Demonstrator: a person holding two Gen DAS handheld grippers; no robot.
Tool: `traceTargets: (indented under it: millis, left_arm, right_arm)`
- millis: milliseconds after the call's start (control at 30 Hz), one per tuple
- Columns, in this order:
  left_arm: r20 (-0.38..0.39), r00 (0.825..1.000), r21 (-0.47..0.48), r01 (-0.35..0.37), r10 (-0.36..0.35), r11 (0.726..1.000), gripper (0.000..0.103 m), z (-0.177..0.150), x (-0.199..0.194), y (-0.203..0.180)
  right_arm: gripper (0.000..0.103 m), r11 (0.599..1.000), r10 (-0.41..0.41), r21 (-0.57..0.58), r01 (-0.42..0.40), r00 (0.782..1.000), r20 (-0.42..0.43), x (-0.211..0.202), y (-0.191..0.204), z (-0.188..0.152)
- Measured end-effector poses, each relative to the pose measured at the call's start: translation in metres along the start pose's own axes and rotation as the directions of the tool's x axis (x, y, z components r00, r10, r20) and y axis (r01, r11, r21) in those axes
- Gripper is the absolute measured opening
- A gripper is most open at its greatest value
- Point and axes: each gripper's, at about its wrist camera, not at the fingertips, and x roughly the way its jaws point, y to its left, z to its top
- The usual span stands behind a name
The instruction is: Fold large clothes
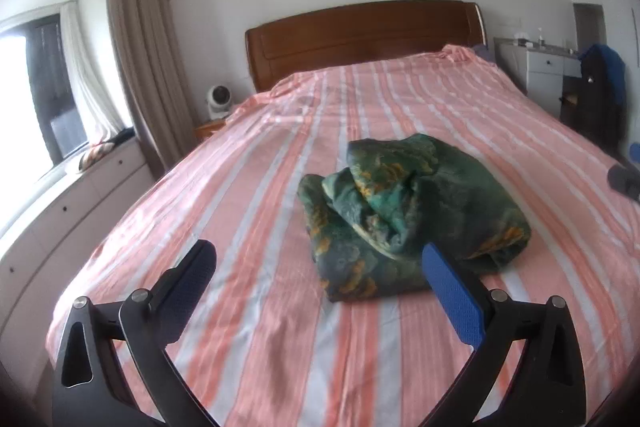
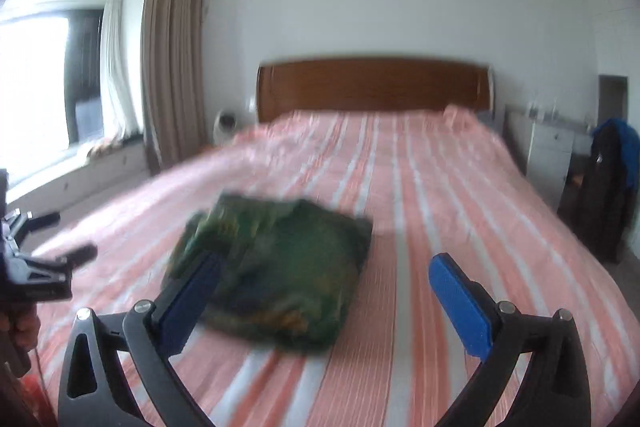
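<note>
A dark green garment with orange print (image 1: pixel 404 215) lies bundled in a rough heap on the pink-and-white striped bed (image 1: pixel 248 187). My left gripper (image 1: pixel 320 267) is open and empty, just short of the garment's near edge, its right finger in front of the cloth. In the right wrist view the garment (image 2: pixel 280 275) is blurred and lies ahead and to the left on the bed (image 2: pixel 440 227). My right gripper (image 2: pixel 324 279) is open and empty above the bed, its left finger over the garment's near left edge. The left gripper (image 2: pixel 60 239) shows at the far left there.
A wooden headboard (image 1: pixel 360 35) stands at the far end. A window bench with drawers (image 1: pixel 60 211) and curtains run along the left. A small white fan (image 1: pixel 218 101) sits by the bed. A white dresser (image 1: pixel 540 67) and a chair with dark clothes (image 1: pixel 600 87) stand at right.
</note>
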Motion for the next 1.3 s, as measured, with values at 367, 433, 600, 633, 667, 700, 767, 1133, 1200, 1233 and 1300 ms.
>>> traceTargets:
  millis: [367, 433, 600, 633, 667, 700, 767, 1133, 1200, 1233, 1300]
  left_arm:
    - [-0.087, 0.995, -0.058, 0.036, -0.041, 0.998, 0.103, -0.026, -0.068, -0.025]
    - [-0.069, 0.996, -0.05, 0.046, -0.049, 0.998, 0.103, -0.03, -0.079, -0.028]
    - [-0.083, 0.994, -0.054, 0.067, -0.071, 0.996, 0.103, -0.037, -0.095, -0.034]
    - [-0.087, 0.993, -0.06, 0.073, -0.078, 0.996, 0.103, -0.038, -0.097, -0.034]
    - [-0.091, 0.992, -0.069, 0.084, -0.09, 0.994, 0.103, -0.038, -0.1, -0.033]
    - [-0.095, 0.99, -0.076, 0.093, -0.1, 0.993, 0.103, -0.039, -0.102, -0.033]
    - [-0.104, 0.988, -0.087, 0.109, -0.118, 0.99, 0.103, -0.04, -0.106, -0.03]
    - [-0.116, 0.985, -0.061, 0.118, -0.125, 0.991, 0.103, -0.064, -0.12, -0.04]
    - [-0.132, 0.983, -0.046, 0.125, -0.13, 0.991, 0.103, -0.066, -0.12, -0.045]
    - [-0.139, 0.982, -0.039, 0.126, -0.13, 0.991, 0.103, -0.068, -0.119, -0.048]
    - [-0.149, 0.979, -0.025, 0.135, -0.137, 0.991, 0.103, -0.069, -0.119, -0.052]
  right_arm:
    - [0.103, 1.0, -0.016, 0.01, 0.017, 0.99, -0.144, -0.074, 0.028, -0.049]
    - [0.103, 1.0, -0.013, 0.0, 0.013, 0.989, -0.144, -0.089, 0.034, -0.054]
    - [0.103, 0.999, -0.043, -0.019, 0.041, 0.989, -0.141, -0.11, 0.043, -0.059]
    - [0.103, 0.999, -0.046, -0.019, 0.043, 0.988, -0.147, -0.111, 0.044, -0.061]
    - [0.103, 0.999, -0.049, -0.019, 0.047, 0.987, -0.153, -0.112, 0.045, -0.062]
    - [0.103, 0.999, -0.054, -0.018, 0.051, 0.986, -0.155, -0.113, 0.047, -0.064]
    - [0.103, 0.998, -0.056, -0.021, 0.054, 0.986, -0.157, -0.118, 0.05, -0.069]
    - [0.103, 0.998, -0.048, 0.024, 0.052, 0.99, -0.132, -0.157, 0.048, -0.089]
    - [0.103, 0.998, -0.052, 0.038, 0.058, 0.986, -0.158, -0.156, 0.046, -0.097]
    - [0.103, 0.997, -0.06, 0.043, 0.068, 0.982, -0.179, -0.154, 0.045, -0.101]
    - [0.103, 0.995, -0.071, 0.049, 0.083, 0.975, -0.213, -0.151, 0.044, -0.108]
